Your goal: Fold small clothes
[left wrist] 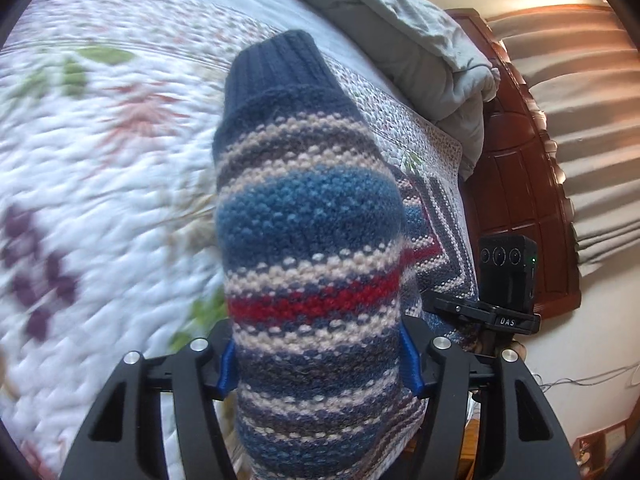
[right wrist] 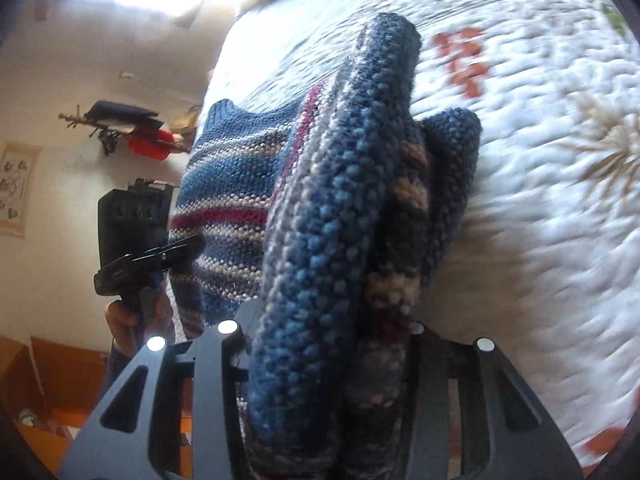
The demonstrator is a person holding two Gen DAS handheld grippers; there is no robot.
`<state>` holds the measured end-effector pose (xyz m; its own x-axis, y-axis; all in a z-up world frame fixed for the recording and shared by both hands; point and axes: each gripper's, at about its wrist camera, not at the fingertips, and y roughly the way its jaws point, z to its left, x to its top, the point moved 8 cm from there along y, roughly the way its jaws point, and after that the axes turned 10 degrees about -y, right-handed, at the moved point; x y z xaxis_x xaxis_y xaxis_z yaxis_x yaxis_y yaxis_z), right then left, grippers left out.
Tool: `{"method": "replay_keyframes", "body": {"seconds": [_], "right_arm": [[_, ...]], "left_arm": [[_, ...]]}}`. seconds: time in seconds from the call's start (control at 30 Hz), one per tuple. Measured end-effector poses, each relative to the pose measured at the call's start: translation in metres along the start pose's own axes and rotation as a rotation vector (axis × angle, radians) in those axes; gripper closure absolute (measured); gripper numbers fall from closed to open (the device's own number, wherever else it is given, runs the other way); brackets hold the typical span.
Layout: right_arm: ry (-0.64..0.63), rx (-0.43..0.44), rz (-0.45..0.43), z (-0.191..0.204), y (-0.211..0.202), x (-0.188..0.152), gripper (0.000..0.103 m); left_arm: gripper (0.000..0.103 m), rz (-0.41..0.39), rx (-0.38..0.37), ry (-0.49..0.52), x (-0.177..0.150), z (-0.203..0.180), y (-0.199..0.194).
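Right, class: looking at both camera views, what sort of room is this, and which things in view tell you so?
Most likely a bedroom in a home. A quilted floral bedspread covers a bed, a rumpled grey duvet is heaped at its far end against a dark wooden headboard, and a framed picture hangs on the wall.

Floral quilt [left wrist: 100,160], grey duvet [left wrist: 432,40], wooden headboard [left wrist: 520,184]

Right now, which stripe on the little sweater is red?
On the striped sweater pinched in the left gripper, it is the thin stripe just below the wide bright blue band. The other stripes are blue, navy, grey or cream.
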<state>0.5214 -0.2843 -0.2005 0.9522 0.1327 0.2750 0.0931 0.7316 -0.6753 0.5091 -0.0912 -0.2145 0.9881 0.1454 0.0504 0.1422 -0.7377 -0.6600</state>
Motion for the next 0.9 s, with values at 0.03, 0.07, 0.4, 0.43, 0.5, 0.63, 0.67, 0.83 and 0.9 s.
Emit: {"method": "replay_keyframes", "body": {"seconds": [0.03, 0.07, 0.4, 0.43, 0.5, 0.63, 0.67, 0.83, 0.9], "right_arm": [[-0.006, 0.011, -0.003, 0.013, 0.006, -0.004, 0.064], [-0.010, 0.021, -0.005, 0.023, 0.012, -0.008, 0.064], [-0.055, 0.062, 0.014, 0.128, 0.095, -0.050, 0.064], [-0.057, 0.069, 0.023, 0.136, 0.104, -0.055, 0.064], [-0.061, 0.079, 0.043, 0.147, 0.119, -0.065, 0.064], [-0.072, 0.077, 0.088, 0.166, 0.150, -0.080, 0.064], [-0.077, 0.073, 0.098, 0.169, 0.159, -0.082, 0.064], [-0.086, 0.058, 0.114, 0.176, 0.171, -0.088, 0.064], [-0.083, 0.056, 0.120, 0.173, 0.171, -0.090, 0.063]], "left_arm": [[0.041, -0.005, 0.001, -0.005, -0.006, 0.007, -0.014], [0.041, -0.012, 0.000, -0.009, -0.009, 0.012, -0.023], [0.041, -0.054, 0.006, -0.096, -0.070, 0.111, -0.123], [0.041, -0.056, 0.008, -0.103, -0.077, 0.122, -0.130], [0.041, -0.057, 0.006, -0.120, -0.089, 0.142, -0.142], [0.041, -0.064, 0.004, -0.156, -0.107, 0.178, -0.157], [0.041, -0.067, -0.001, -0.161, -0.109, 0.183, -0.159], [0.041, -0.064, -0.056, -0.174, -0.111, 0.205, -0.159], [0.041, -0.058, -0.072, -0.175, -0.111, 0.210, -0.157]]}}
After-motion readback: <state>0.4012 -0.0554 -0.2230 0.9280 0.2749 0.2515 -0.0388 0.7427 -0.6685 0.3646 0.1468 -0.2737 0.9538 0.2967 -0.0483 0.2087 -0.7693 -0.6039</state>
